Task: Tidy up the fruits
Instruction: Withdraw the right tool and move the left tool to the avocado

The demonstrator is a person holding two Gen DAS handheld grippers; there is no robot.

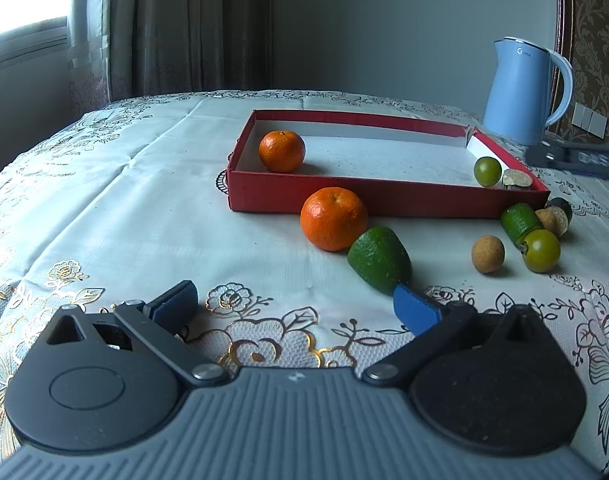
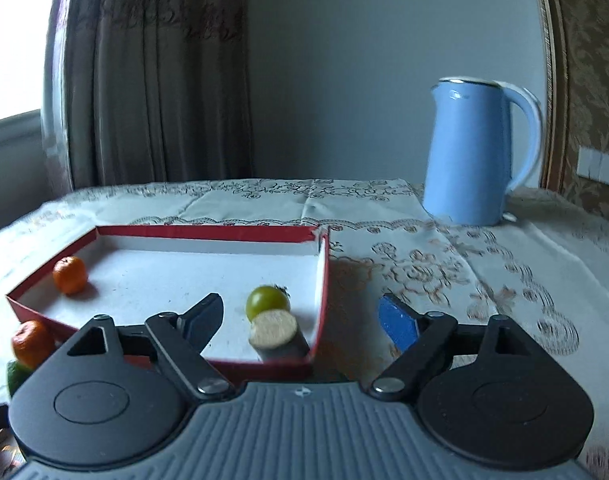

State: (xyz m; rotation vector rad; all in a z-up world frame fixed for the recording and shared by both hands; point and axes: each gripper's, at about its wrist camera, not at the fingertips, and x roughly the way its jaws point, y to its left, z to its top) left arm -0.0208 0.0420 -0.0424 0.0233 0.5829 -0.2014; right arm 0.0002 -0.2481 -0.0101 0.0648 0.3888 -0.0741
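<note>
Left gripper: jaws spread, nothing between; right pad tip meets the green wedge on the cloth. Right gripper: jaws spread wide, nothing pinched, poised over the tray's near right corner. Orange touches the wedge, just outside the tray. Loose to the right: tan ball, green fruit, further cut pieces. In the tray: second orange at left; green ball and cut piece at right. Kettle stands behind.

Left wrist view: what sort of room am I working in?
Probably a home dining or living room: an embroidered tablecloth, heavy curtains beside a window, and a blue electric kettle.
</note>
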